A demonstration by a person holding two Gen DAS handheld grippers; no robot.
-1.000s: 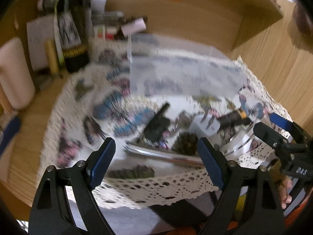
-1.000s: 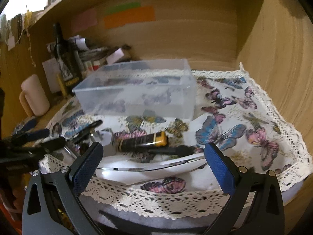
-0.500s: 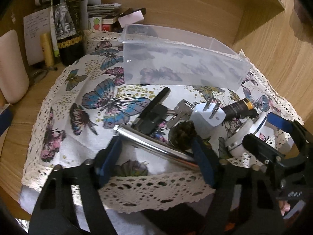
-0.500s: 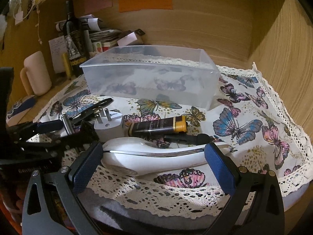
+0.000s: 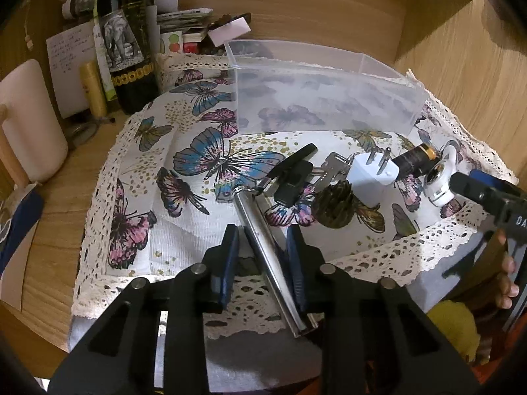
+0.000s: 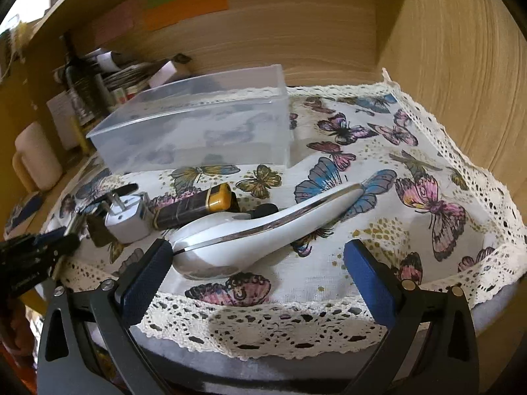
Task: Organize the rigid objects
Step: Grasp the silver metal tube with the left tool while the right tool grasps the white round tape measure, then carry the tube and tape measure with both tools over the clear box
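My left wrist view looks from low at the near edge of the butterfly cloth (image 5: 197, 164) toward 12 o'clock, very near, my right wrist view the same, both sharing the clear box (image 5: 322, 98) (image 6: 197, 131) and white plug (image 5: 369, 177) (image 6: 128, 220).

My wooden desk (image 5: 59, 204) carries a lace-edged butterfly cloth (image 6: 378, 171) with a clear plastic bin (image 6: 204, 135) at its back. In front lie a white plug adapter (image 5: 370, 177), a pine cone (image 5: 334, 205), keys (image 5: 329, 168), a steel rod (image 5: 263, 247) and a white handheld device (image 6: 257, 227). Bottle (image 5: 128, 42) and mug (image 5: 26, 121) stand on bare wood.
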